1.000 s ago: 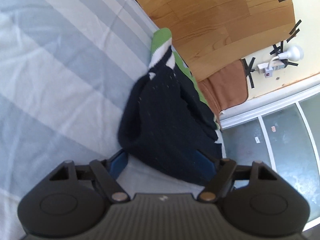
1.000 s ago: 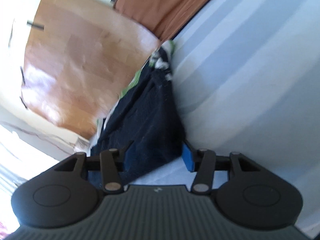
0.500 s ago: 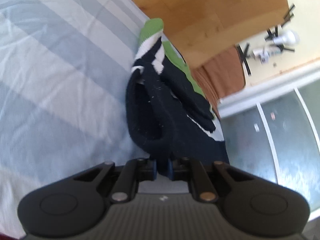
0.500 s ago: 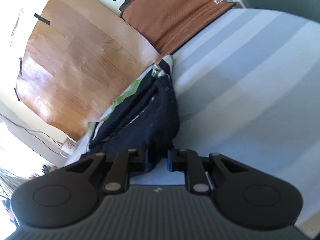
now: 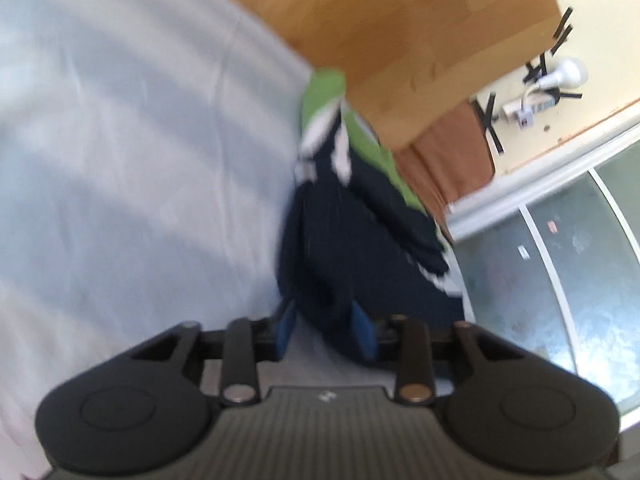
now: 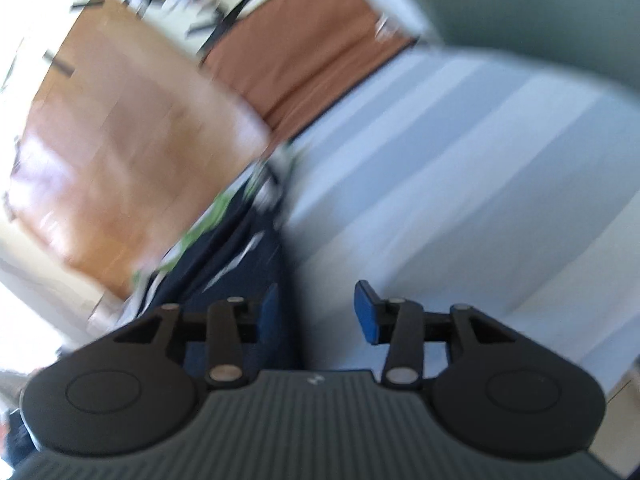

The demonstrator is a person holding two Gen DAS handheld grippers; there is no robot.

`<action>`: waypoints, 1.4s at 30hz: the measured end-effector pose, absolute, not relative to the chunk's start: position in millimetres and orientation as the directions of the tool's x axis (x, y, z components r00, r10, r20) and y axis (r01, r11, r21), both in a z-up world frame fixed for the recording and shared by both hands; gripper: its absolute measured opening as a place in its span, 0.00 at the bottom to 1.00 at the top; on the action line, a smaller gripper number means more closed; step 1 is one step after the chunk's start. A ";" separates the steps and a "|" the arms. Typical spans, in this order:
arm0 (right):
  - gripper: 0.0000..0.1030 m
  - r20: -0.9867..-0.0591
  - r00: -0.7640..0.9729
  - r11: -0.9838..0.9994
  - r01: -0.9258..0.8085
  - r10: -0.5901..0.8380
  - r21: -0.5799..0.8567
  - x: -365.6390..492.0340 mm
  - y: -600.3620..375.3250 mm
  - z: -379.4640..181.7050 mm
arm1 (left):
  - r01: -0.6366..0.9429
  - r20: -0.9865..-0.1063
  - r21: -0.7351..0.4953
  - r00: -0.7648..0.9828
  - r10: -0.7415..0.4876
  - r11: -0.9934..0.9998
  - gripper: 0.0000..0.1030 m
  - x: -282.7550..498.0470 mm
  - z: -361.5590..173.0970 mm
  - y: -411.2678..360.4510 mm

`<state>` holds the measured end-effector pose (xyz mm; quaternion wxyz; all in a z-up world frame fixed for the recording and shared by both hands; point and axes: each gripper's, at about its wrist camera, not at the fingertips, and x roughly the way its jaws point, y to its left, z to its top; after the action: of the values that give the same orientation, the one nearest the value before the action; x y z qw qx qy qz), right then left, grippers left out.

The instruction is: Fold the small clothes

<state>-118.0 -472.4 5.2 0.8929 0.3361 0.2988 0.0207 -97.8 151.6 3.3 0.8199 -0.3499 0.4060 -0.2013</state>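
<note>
The garment (image 5: 352,256), a small dark navy piece of clothing with white stripes and a bright green section at its far end, lies bunched in the centre of the left wrist view, on a pale blue and white striped sheet (image 5: 132,160) that fills the left half of that frame. The left gripper (image 5: 325,330) sits at the bottom centre, its two blue pads (image 5: 286,326) parted, with the near edge of the navy cloth lying between them; the pads do not look pressed against the fabric, though motion blur makes contact hard to judge. A wooden floor (image 5: 400,40) spreads across the upper middle, a brown mat (image 5: 452,160) sits at the centre right, and a glass door (image 5: 560,280) takes up the lower right. In the right wrist view, which is also blurred, the same garment (image 6: 244,256) runs from the centre down toward the lower left. The right gripper (image 6: 318,310) at the bottom centre is spread wide, holding nothing; its left pad (image 6: 269,312) rests against or just over the navy fabric, while the other pad stands over the bare striped sheet (image 6: 460,180) on the right. The wooden floor (image 6: 120,160) fills the upper left and the brown mat (image 6: 312,52) the upper centre.
</note>
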 end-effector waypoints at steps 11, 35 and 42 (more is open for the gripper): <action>0.45 -0.541 0.707 0.873 -0.237 0.456 0.426 92.1 -367.7 49.2 | 0.224 -0.610 -0.328 0.692 -0.387 0.918 0.70 84.6 61.9 70.0; 0.12 -0.577 0.615 0.841 -0.339 0.538 0.422 161.0 -302.4 47.1 | 0.300 -0.474 -0.407 0.738 -0.480 0.863 0.11 118.0 48.7 63.8; 0.12 -0.490 0.644 0.808 -0.430 0.587 0.403 17.6 -325.2 86.4 | 0.477 -0.349 -0.381 0.719 -0.601 0.792 0.11 16.3 80.6 67.5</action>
<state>17.6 -325.2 86.4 0.8980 0.1255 0.3124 0.2834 16.3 67.5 80.6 0.9175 -0.1328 0.2330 -0.2937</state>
